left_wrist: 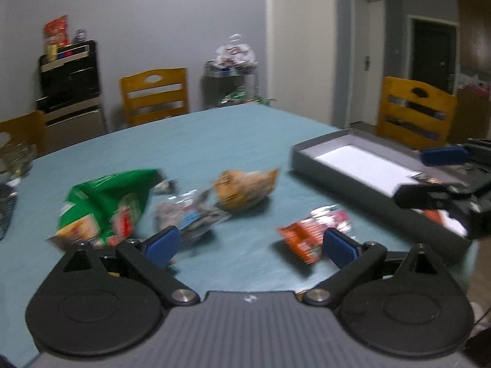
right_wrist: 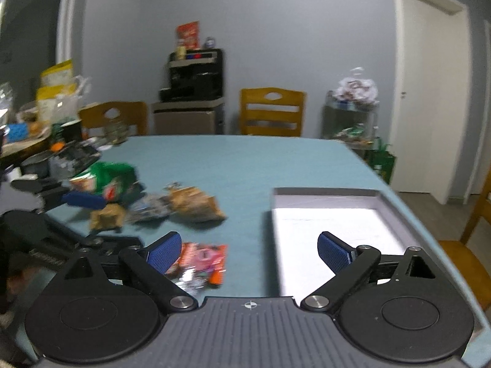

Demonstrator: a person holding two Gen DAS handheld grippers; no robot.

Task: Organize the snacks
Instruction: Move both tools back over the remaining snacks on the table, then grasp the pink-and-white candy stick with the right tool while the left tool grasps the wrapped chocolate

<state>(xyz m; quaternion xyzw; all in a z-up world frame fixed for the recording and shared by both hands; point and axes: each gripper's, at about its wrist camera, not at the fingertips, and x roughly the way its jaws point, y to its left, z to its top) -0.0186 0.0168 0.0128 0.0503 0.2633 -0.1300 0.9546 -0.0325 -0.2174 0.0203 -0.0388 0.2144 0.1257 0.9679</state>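
Note:
Several snack packs lie on a teal table (left_wrist: pixel 239 135): a green bag (left_wrist: pixel 104 205), a silvery pack (left_wrist: pixel 190 214), a tan pack (left_wrist: pixel 245 190) and an orange-red pack (left_wrist: pixel 313 233). A grey shallow box (left_wrist: pixel 362 159) with a white bottom sits at the right. My left gripper (left_wrist: pixel 250 247) is open and empty, above the table near the silvery and orange-red packs. My right gripper (right_wrist: pixel 248 253) is open and empty, between the orange-red pack (right_wrist: pixel 202 260) and the box (right_wrist: pixel 331 224); it also shows at the right in the left wrist view (left_wrist: pixel 442 171).
Wooden chairs (left_wrist: pixel 155 95) stand around the table, one behind the box (left_wrist: pixel 414 110). A black appliance (left_wrist: pixel 69 76) and a shelf with bags (left_wrist: pixel 233 67) stand by the far wall. Clutter (right_wrist: pixel 52 122) sits at the table's left end.

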